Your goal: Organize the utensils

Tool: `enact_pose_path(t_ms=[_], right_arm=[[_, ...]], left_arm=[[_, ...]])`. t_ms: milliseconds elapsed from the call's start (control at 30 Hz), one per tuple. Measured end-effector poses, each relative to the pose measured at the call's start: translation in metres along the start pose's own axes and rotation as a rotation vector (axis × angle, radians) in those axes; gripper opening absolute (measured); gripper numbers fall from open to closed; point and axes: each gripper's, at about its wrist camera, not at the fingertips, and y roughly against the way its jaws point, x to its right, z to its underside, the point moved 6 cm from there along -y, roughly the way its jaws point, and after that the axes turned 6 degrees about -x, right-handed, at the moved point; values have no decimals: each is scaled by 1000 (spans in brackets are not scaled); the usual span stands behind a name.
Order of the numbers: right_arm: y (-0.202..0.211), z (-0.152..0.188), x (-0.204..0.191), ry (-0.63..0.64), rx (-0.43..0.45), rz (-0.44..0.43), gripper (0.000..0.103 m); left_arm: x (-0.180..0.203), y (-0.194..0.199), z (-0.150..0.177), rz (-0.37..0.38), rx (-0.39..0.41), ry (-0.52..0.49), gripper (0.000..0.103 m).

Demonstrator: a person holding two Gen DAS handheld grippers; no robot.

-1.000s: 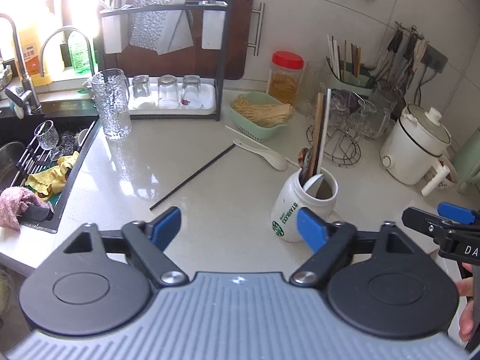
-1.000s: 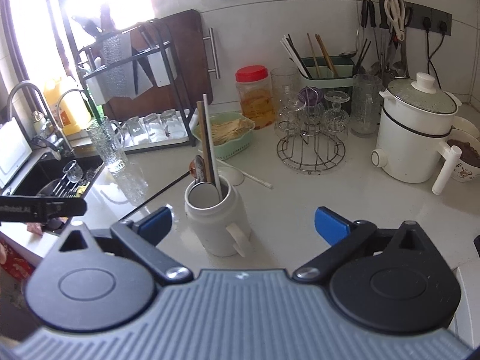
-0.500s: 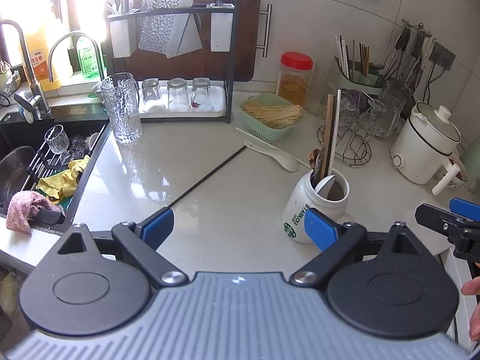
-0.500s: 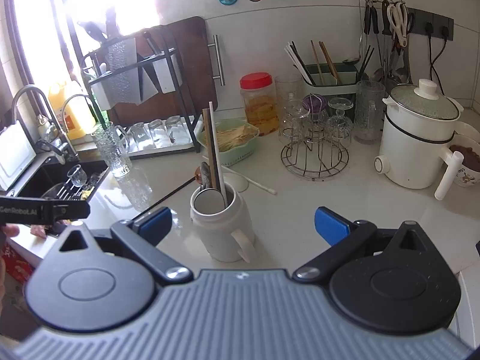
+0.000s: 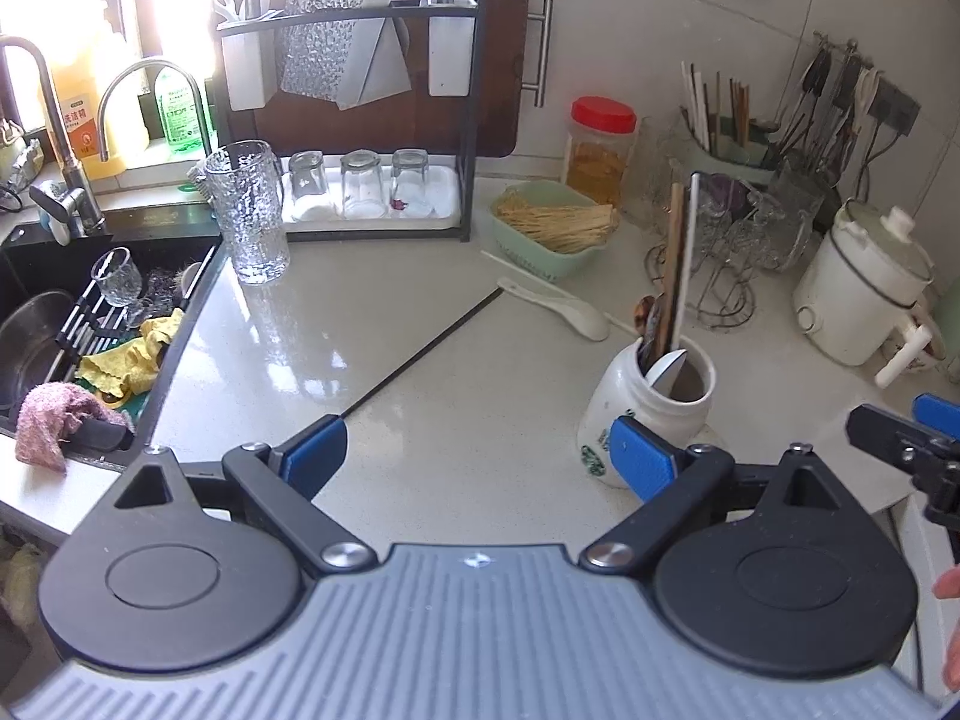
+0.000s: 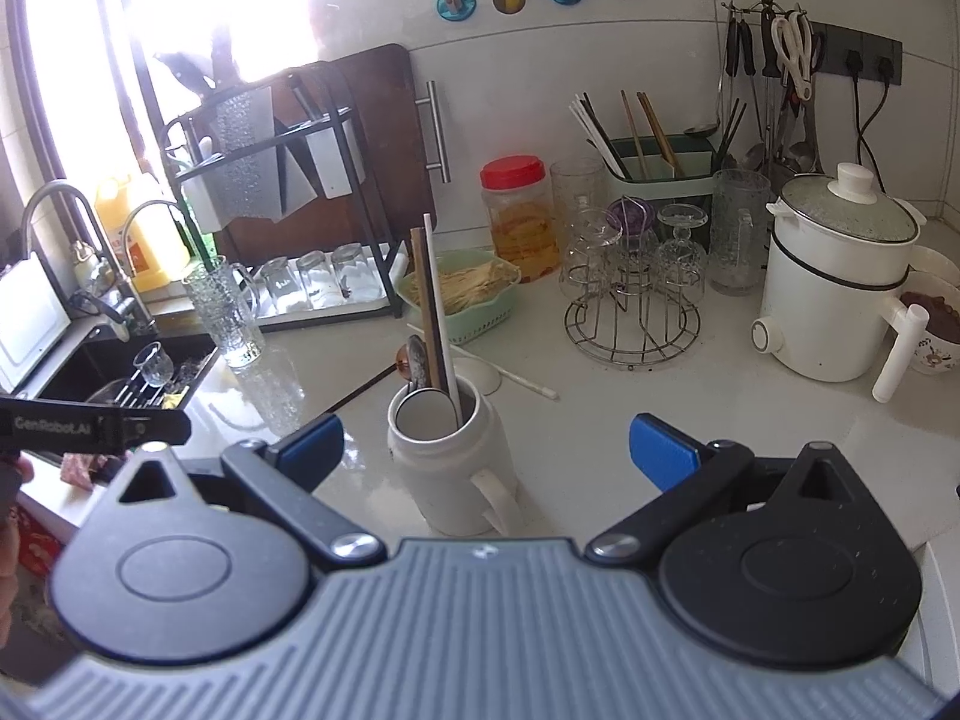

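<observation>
Both tongs are wide open and hold nothing: the left tongs [image 5: 480,456] hang above the pale stone counter [image 5: 372,330], near its front edge, and the right tongs [image 6: 486,450] hang just behind the white ceramic mug with a green logo [image 5: 645,414]. This mug already carries several utensils: a long wooden chopstick and a long white chopstick [image 6: 441,330] stand upright in it, and a spoon leans inside. Three pieces lie loose on the counter: a thin black chopstick [image 5: 420,354], lying slanted from the front toward the back, a white ceramic soup spoon [image 5: 558,309] beyond it, and a thin white chopstick [image 6: 510,372] that passes behind the spoon. I judge that the black chopstick is the nearest piece to take, and here is the first risk: it is very thin and flat on a smooth shiny surface, so the blue pads [image 5: 312,456] may close over it and only push it away, perhaps toward the dark sink [image 5: 72,324] on the left. The second risk is the mug: it is tall and top-heavy with the long sticks, and the right tongs are close to it, so a careless sweep could tip it. The third is the glass pitcher [image 5: 249,222] and the stand of stemmed glasses [image 6: 630,276]: a wide swing of a long chopstick could strike them.
</observation>
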Motion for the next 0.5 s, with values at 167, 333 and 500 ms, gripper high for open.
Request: enact_pose_path(t_ms=[167,333,500], right_arm=[[-1,-4,0,11,4,6,103],[-4,-2,1,0,-2,7,103],[-3,-1,0,-1,-1,4,103]], left_arm=[[0,-3,0,28,-16,8,96],[-3,2,-4,31,-8,18,96],[-6,4,-5,25,-4,27,96]])
